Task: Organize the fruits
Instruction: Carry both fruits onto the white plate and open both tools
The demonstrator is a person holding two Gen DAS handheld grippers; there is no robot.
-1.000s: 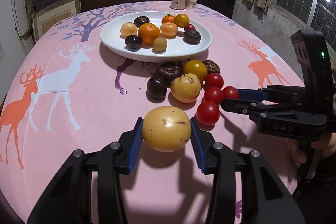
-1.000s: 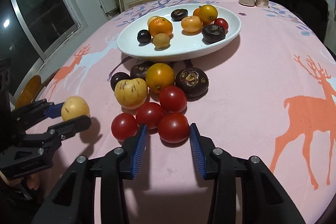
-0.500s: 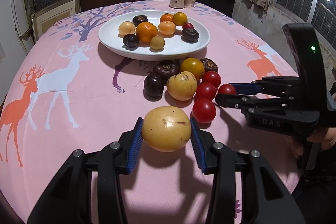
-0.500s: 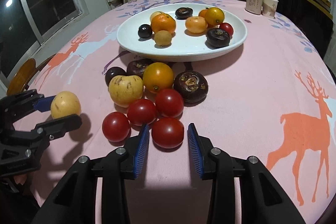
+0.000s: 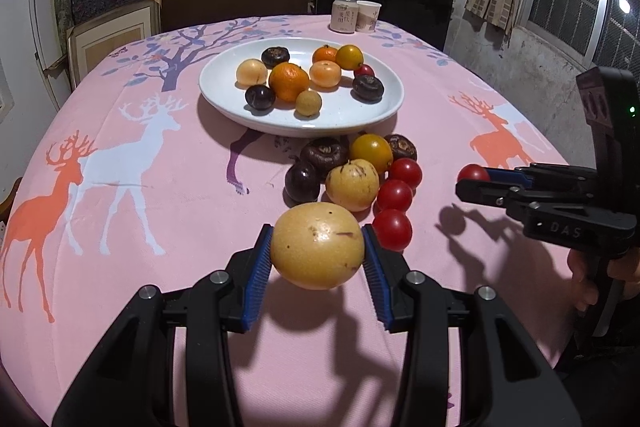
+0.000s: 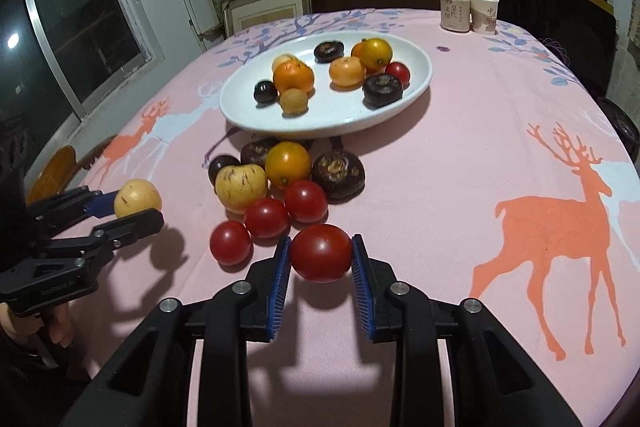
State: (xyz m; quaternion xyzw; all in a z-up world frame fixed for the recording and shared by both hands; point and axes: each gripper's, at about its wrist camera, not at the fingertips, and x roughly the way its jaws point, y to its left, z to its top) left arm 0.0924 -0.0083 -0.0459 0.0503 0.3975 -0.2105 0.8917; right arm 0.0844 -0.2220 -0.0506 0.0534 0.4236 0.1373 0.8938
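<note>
Yellow fruit [image 5: 318, 251] pinched in left hand-held gripper [image 5: 318, 257], tomato [image 6: 321, 253] clamped in right hand-held gripper [image 6: 321, 259], both lifted, probably headed for the plate [image 5: 224, 99].

Plate [image 6: 416, 89]: upper centre, fruits in it.
Loose fruit cluster [image 6: 288, 183]: centre, just before the plate.
Can [image 6: 455, 10] and paper cup [image 6: 484, 14]: top right, side by side, behind the plate.
Tablecloth [image 6: 460, 195]: under everything.
</note>
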